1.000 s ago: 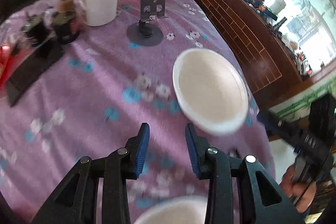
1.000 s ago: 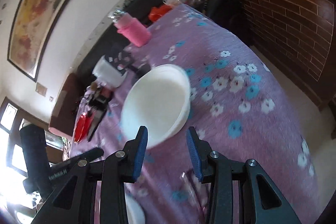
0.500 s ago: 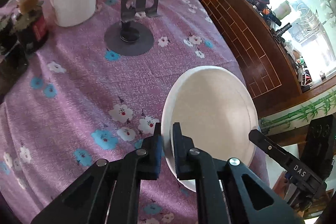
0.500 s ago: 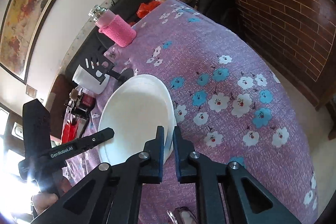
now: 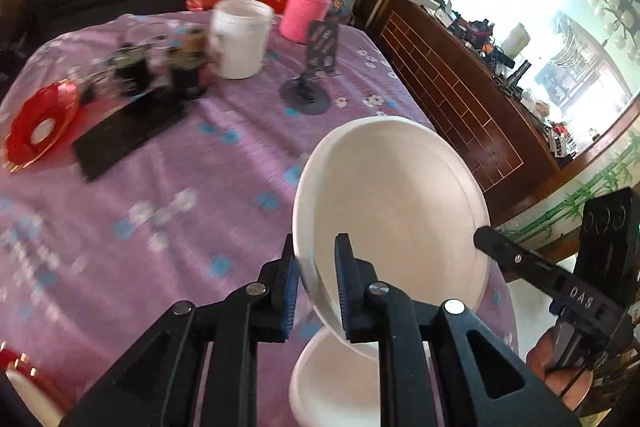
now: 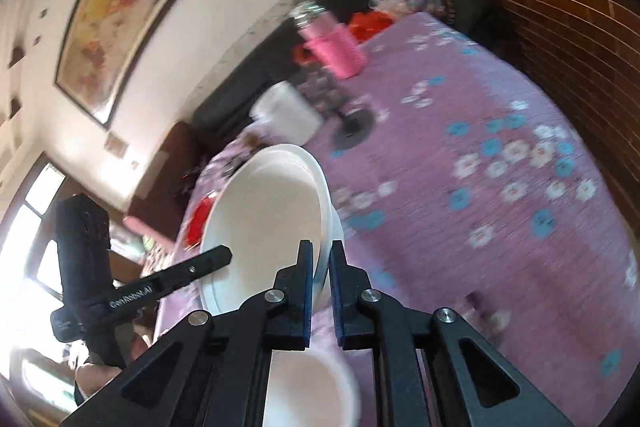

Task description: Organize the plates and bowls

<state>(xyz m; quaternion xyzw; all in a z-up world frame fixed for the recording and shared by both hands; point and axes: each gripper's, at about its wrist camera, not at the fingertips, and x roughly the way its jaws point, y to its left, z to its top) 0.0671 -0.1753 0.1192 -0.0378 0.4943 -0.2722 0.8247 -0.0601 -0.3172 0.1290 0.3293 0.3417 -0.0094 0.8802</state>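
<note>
The left tongs (image 5: 316,279) clench the near rim of a white plate (image 5: 390,203), one blue-padded finger outside the rim and the other inside it. The plate is lifted clear of the table (image 5: 168,195) and tilted, its hollow facing right and upward. On the far edge of the same plate the right tongs (image 6: 320,277) are clenched on the rim (image 6: 322,227), so the plate hangs between the two. In the left wrist view the right tongs' black finger (image 5: 532,267) shows reaching in at the plate's right edge; in the right wrist view the left tongs' black finger (image 6: 176,275) reaches in from the left.

Directly under the lifted plate a second white dish (image 5: 332,379) rests on the purple flowered cloth of the table, near its front edge; whether it is a plate or a bowl I cannot tell. It shows blurred at the bottom of the right wrist view too (image 6: 308,387).

Farther back on the table stand a white tub (image 5: 240,37), a pink sleeved flask (image 5: 306,11), a dark phone stand (image 5: 316,67) on a round base, a cluster of small dark bottles (image 5: 168,67), a flat black slab (image 5: 124,131), and a red dish (image 5: 40,125) at the left. A brick-patterned wooden counter (image 5: 460,95) runs along the right side
</note>
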